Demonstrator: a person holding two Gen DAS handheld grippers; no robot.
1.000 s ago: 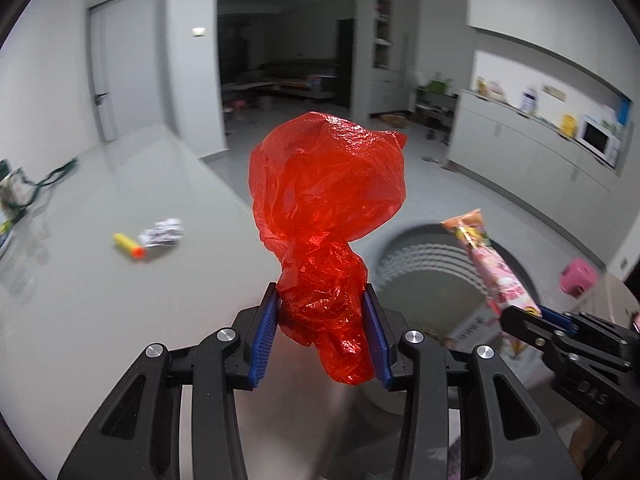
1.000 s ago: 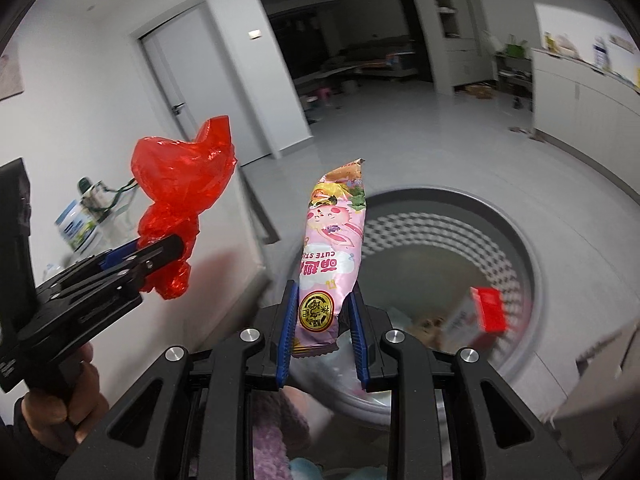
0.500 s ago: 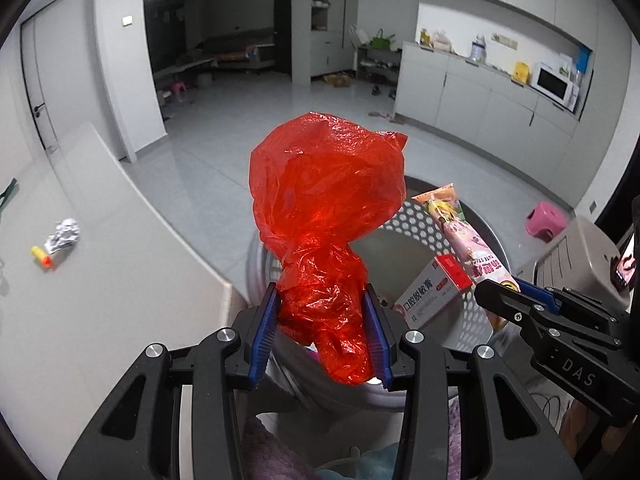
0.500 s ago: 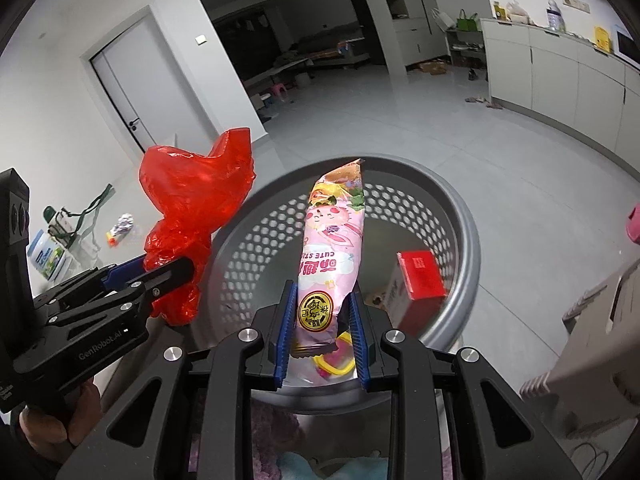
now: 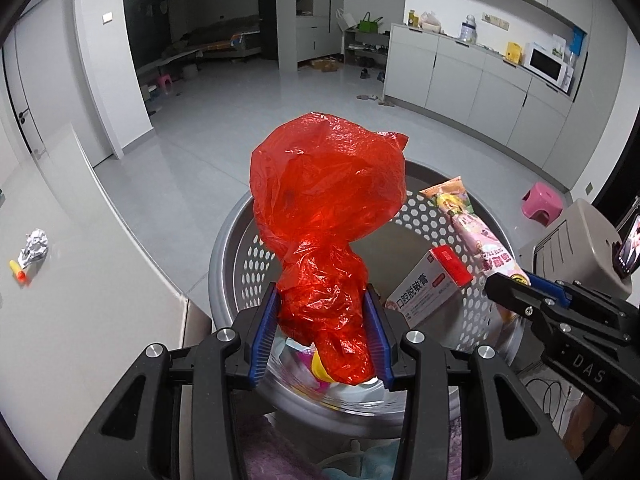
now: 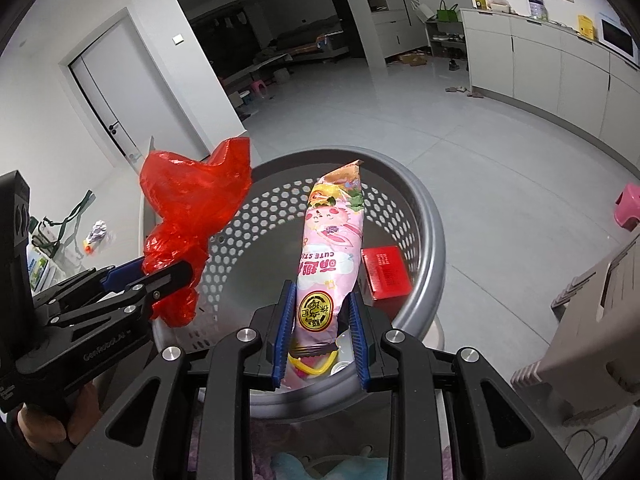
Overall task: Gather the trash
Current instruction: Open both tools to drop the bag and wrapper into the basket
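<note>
My left gripper is shut on a crumpled red plastic bag, held over the near left rim of a grey perforated basket. From the right wrist view the same red bag hangs over the basket at the left. My right gripper is shut on a pink snack wrapper above the basket's middle; the wrapper also shows at the right of the left wrist view. A white and red box and small yellow scraps lie inside the basket.
A white table at the left carries a foil ball and a small yellow-orange piece. A beige plastic crate stands right of the basket, a pink stool beyond it. Cabinets line the far right wall.
Both grippers moved from beside the table to over the basket and dipped lower, each keeping its hold. The basket now fills the middle of both views.
</note>
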